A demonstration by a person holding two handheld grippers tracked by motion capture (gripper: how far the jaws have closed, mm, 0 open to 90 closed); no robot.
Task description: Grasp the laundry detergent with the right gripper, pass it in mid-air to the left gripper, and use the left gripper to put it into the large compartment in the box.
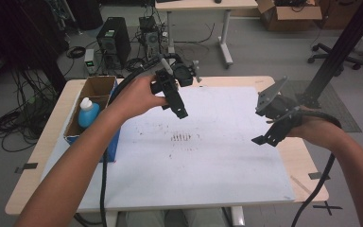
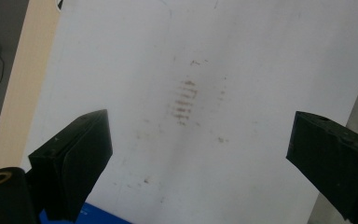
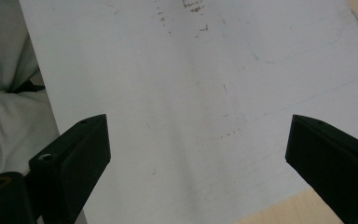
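left jaws: spread wide, empty, left gripper (image 1: 177, 101) held over far-left part of white sheet (image 1: 217, 179)
right jaws: spread wide, empty, right gripper (image 1: 270, 135) over right edge of sheet
task thing: none named; likely candidate blue bottle (image 1: 88, 112), upright in cardboard box (image 1: 99, 87), far left
key relation: bottle left of left jaws, nearer left hand (image 1: 139, 94), long axis vertical
other: brown smudges (image 1: 183, 137) mid-sheet, between grippers
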